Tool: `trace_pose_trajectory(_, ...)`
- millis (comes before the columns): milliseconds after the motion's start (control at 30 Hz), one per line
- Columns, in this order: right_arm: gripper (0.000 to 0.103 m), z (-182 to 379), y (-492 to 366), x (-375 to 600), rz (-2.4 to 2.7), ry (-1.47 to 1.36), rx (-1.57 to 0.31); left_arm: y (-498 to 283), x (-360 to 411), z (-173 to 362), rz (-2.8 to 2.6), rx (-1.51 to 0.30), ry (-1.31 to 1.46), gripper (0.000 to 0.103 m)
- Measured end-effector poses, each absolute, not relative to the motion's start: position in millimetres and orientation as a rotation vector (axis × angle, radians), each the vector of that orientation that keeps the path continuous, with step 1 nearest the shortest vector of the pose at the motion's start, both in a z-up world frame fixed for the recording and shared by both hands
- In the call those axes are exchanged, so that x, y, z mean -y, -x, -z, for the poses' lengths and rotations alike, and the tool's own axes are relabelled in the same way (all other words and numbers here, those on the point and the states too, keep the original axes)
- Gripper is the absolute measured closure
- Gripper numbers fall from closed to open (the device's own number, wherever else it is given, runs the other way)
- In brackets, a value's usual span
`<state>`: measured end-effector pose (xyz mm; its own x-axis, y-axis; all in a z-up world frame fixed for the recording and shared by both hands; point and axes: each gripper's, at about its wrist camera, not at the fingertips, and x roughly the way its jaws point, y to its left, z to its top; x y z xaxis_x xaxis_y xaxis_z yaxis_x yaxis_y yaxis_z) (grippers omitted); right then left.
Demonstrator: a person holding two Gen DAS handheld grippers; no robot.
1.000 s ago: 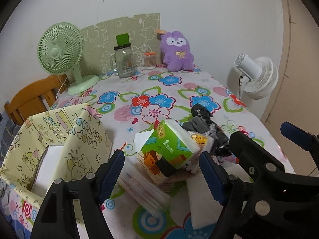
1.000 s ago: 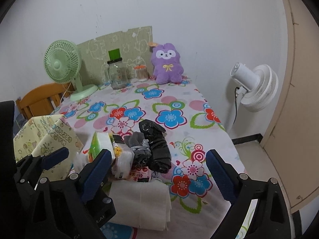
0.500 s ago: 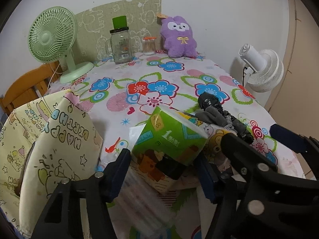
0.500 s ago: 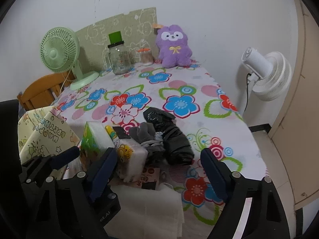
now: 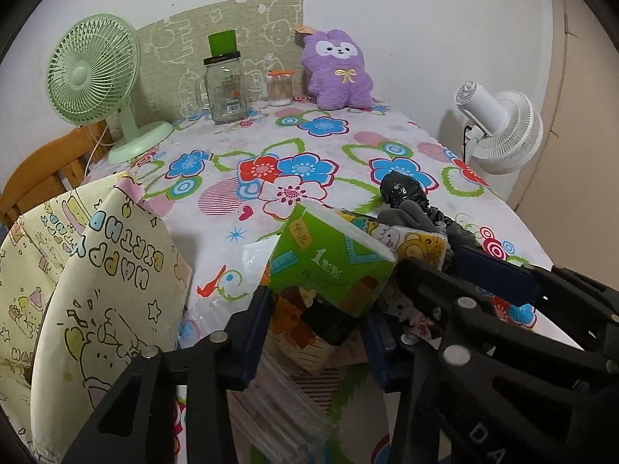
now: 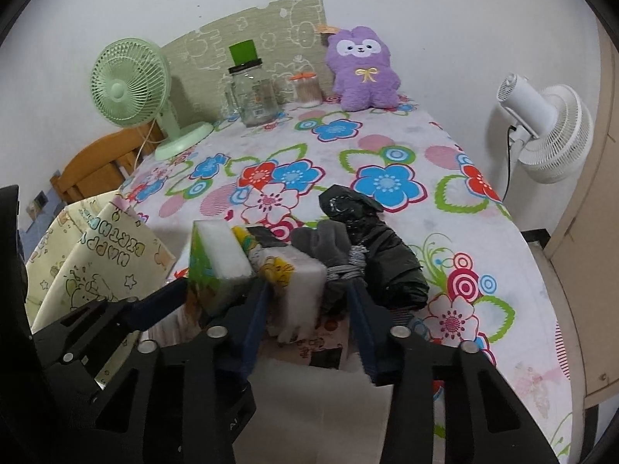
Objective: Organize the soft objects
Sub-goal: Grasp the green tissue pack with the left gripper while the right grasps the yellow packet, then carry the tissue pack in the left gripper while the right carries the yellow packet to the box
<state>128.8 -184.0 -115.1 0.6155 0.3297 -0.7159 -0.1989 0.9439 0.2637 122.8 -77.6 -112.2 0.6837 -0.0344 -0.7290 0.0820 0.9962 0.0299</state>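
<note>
My left tongs (image 5: 315, 334) and right tongs (image 6: 309, 323) have just squeezed in, so now the left ones hug the green tissue pack (image 5: 332, 266) and the right ones hug the yellow tissue pack (image 6: 294, 282), ready to lift.

Green tissue pack (image 5: 332, 263), purple plush (image 5: 340, 71), flower-patterned tablecloth (image 5: 232, 147), yellow birthday-print bag (image 5: 112, 294).
</note>
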Motion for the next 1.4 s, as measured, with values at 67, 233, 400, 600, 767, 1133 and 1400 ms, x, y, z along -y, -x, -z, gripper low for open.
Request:
trace_pose_trajectory(67, 0.067, 115, -129, 183, -0.312, -0.163, -0.856, -122, 78, 112, 0.07, -0.816, -0.063, 0.063)
trace_pose_trajectory(233, 0.076, 114, -128, 183, -0.323, -0.166, -0.857, -121, 78, 110, 0.078, -0.818, -0.065, 0.07)
trace_pose_trajectory(400, 0.081, 107, -124, 183, -0.305, -0.148, -0.829, -118, 79, 106, 0.084, -0.811, -0.065, 0.078)
trace_pose_trajectory(600, 0.083, 99, -118, 184, -0.287, -0.139, -0.809, -113, 78, 101, 0.091, -0.806, -0.06, 0.086)
trace_pose_trajectory(767, 0.083, 92, -112, 185, -0.274, -0.132, -0.796, -107, 78, 95, 0.094, -0.79, -0.059, 0.088)
trace_pose_trajectory(1133, 0.083, 70, -95, 188, -0.244, -0.116, -0.754, -92, 78, 75, 0.099, -0.751, -0.055, 0.089)
trace_pose_trajectory(1400, 0.083, 49, -81, 190, -0.218, -0.101, -0.717, -78, 80, 55, 0.106, -0.711, -0.061, 0.089)
